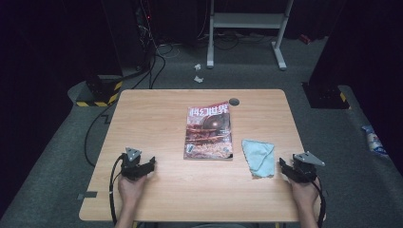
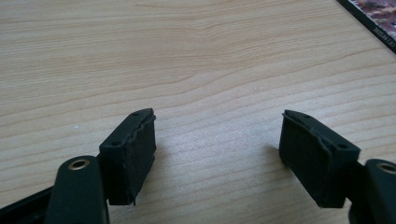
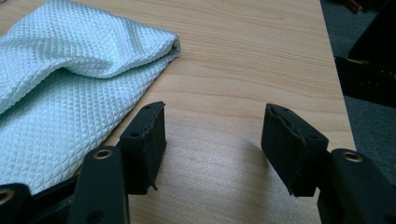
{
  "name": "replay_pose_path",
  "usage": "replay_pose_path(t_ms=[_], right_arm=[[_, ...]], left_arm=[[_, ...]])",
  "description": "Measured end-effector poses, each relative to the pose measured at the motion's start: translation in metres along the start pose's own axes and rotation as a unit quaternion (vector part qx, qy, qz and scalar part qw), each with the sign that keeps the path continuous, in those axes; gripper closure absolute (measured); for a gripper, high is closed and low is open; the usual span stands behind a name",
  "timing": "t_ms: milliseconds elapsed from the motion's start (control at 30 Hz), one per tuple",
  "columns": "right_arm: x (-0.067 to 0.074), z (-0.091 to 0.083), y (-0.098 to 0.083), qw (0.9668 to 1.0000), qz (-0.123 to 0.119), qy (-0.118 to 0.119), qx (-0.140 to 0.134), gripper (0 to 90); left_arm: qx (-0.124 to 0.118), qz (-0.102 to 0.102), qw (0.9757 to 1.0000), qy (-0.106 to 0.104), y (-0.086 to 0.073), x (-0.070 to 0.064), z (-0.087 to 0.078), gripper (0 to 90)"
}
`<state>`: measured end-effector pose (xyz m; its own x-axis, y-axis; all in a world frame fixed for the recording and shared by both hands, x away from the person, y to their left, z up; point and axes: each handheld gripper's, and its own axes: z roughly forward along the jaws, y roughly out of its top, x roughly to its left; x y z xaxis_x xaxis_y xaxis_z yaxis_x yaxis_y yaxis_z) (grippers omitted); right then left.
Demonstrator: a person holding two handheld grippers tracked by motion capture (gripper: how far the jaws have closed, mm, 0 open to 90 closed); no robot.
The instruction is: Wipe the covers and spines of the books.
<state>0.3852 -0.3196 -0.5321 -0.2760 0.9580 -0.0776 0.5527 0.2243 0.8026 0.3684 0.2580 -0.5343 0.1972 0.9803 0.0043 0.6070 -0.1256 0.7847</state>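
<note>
Cloth (image 1: 259, 157): pale blue, waffle-textured, folded over on itself, lying flat just to the left of my right tongs (image 1: 289, 169). Magazine (image 1: 209, 130): closed, cover up, between my two tongs, farther forward.

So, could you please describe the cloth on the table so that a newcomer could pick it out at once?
Start from the wooden table and find the magazine near its middle. Just to the magazine's right, ahead of the right gripper, lies the cloth: pale blue-green, folded, soft and waffle-textured, unlike the flat, glossy magazine.

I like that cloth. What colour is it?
The cloth is pale mint blue with a tiny diamond weave, clearest in the right gripper view.
</note>
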Motion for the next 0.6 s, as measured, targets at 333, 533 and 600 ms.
replay_pose_path(t_ms=[333,533,600], right_arm=[[-0.0009,0.0006,-0.0004,1.0000,-0.001,0.008,-0.003,40.4],[-0.0002,0.0005,-0.0006,1.0000,-0.001,0.007,-0.003,40.3],[-0.0002,0.0004,-0.0006,1.0000,-0.003,0.006,-0.003,40.3]], left_arm=[[-0.002,0.000,1.0000,0.000,-0.0003,0.0000,0.0001,27.1],[-0.004,0.000,1.0000,-0.001,-0.0006,-0.0005,-0.0002,28.9],[-0.004,-0.001,1.0000,0.000,-0.0006,-0.0006,-0.0001,29.3]])
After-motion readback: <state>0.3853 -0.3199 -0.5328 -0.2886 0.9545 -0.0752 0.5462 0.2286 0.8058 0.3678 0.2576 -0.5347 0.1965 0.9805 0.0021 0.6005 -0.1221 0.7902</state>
